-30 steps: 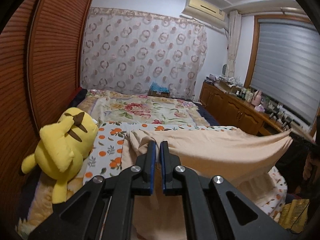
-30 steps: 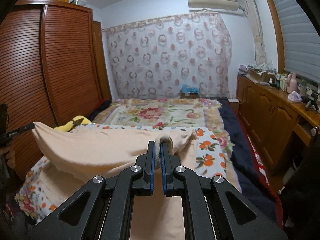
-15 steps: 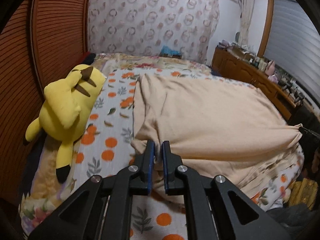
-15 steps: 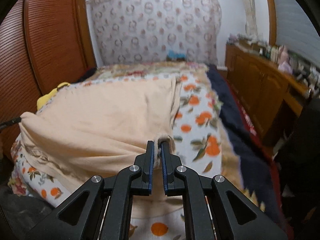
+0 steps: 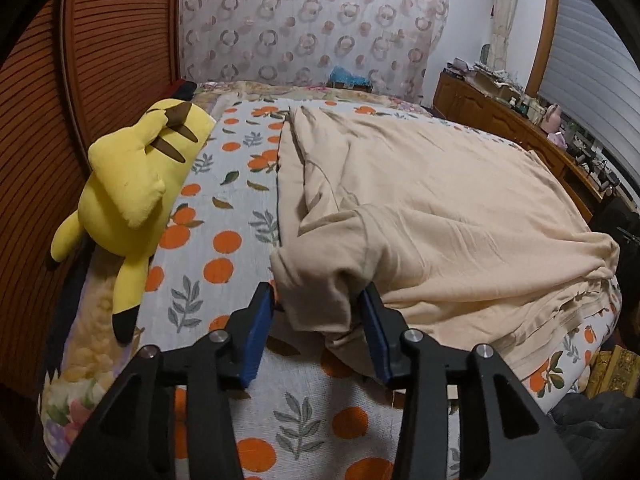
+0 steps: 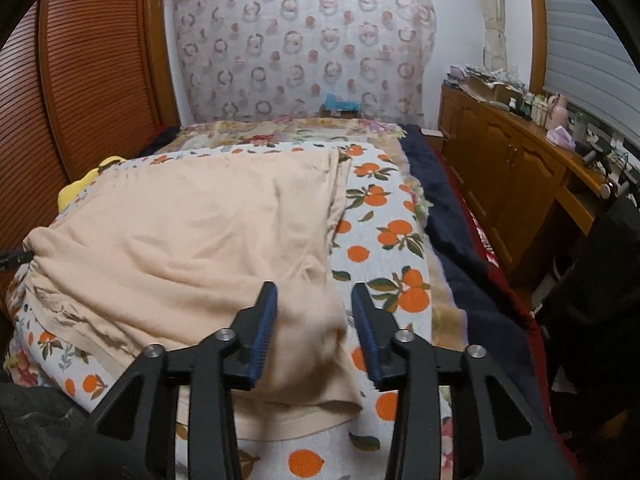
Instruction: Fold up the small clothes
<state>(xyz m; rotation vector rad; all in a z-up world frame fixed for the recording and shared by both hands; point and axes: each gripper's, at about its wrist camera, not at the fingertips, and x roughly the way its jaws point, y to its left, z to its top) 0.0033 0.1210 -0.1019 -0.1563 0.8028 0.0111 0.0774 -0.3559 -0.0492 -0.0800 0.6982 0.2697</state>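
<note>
A peach garment (image 5: 440, 208) lies spread over the orange-print bed cover (image 5: 224, 240), folded over on itself with layered edges at the near side. My left gripper (image 5: 318, 294) sits low over its near left corner. Its jaws are opening, and the bunched corner lies loose between the blue pads (image 5: 256, 320). In the right wrist view the same garment (image 6: 192, 216) fills the left half. My right gripper (image 6: 314, 294) is at the near right corner, jaws opening too, with the slack cloth lying between the pads and not pinched.
A yellow plush toy (image 5: 132, 184) lies along the bed's left side against a brown slatted wardrobe (image 5: 80, 60). A navy blanket (image 6: 460, 240) runs down the bed's right edge. Beyond it stands a wooden cabinet (image 6: 500, 168) with clutter on top.
Both grippers came down with the lifted garment edge and laid it on the bed. Both then went from shut on the corners to open, letting the cloth go.
</note>
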